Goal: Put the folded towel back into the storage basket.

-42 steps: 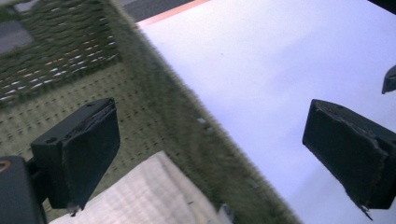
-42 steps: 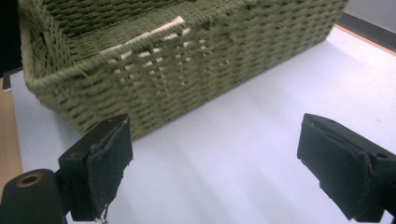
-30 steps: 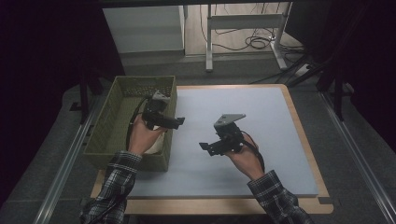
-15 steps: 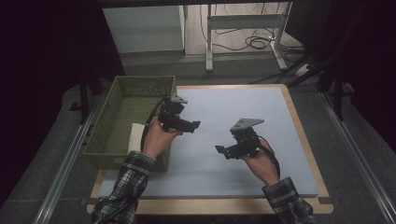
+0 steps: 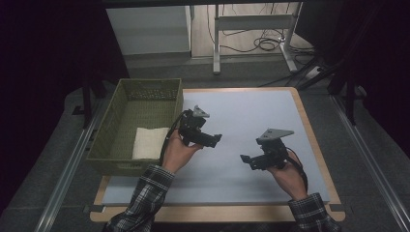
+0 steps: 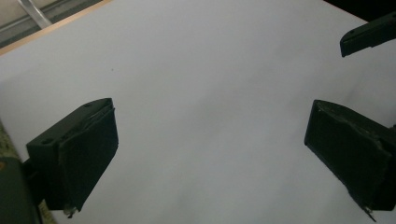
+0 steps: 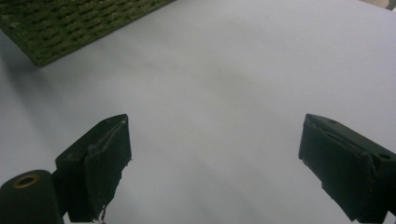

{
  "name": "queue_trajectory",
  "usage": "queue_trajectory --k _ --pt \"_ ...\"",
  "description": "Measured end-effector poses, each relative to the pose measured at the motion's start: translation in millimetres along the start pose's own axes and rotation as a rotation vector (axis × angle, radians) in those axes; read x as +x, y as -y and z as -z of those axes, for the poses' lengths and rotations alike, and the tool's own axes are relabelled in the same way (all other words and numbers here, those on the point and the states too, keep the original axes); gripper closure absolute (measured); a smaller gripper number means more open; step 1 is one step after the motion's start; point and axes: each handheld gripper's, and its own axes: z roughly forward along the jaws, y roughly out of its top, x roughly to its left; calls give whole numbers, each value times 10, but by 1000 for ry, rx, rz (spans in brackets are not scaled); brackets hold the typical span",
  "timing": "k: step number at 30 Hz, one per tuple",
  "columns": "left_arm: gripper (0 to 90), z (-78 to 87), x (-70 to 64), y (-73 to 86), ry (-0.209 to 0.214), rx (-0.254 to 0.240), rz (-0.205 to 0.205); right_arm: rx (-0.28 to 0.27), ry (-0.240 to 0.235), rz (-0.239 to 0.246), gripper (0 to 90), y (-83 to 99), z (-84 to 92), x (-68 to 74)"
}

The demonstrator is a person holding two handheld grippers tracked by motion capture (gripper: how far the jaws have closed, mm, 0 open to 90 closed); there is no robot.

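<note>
Both tongs are being held wide open and empty above the desk [image 5: 251,104]. The folded white cloth [image 5: 149,142] is lying in the green basket [image 5: 145,87] at the desk's left edge, nearer the left tongs [image 5: 212,139] than the right tongs [image 5: 245,159].

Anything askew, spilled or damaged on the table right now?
Nothing stands out. The folded white cloth lies flat inside the green basket, which sits square at the white mat's left edge. Both the left gripper and the right gripper are open, holding nothing.
</note>
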Motion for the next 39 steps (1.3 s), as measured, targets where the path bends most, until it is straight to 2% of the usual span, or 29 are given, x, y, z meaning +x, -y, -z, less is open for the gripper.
queue_trajectory --k 2,3,8,17,25,29,32,34,36,39 --pt "29 -64 -89 63 18 -5 3 1 -2 -10 95 59 34 -35" --pt "29 -64 -89 63 18 -5 3 1 -2 -10 95 59 34 -35" --pt "27 -168 -263 198 16 -1 -27 5 22 -29 95 235 100 -114" --pt "24 -326 -473 539 30 13 -28 15 49 -45 92 515 102 -184" --pt "24 -419 -511 826 21 42 -7 33 75 -46 88 722 59 -228" --pt "25 -486 -513 937 -11 70 -18 52 86 -43 87 803 26 -235" --pt "24 -555 -495 1006 -16 107 -26 69 89 -47 87 851 -8 -242" --pt "19 -563 -469 1023 -3 97 2 69 100 -40 87 849 -6 -232" --pt "10 -572 -481 1020 -6 107 -12 91 110 -31 81 846 -27 -220" --pt "10 -572 -480 1023 -4 108 -9 95 111 -34 79 846 -33 -222"
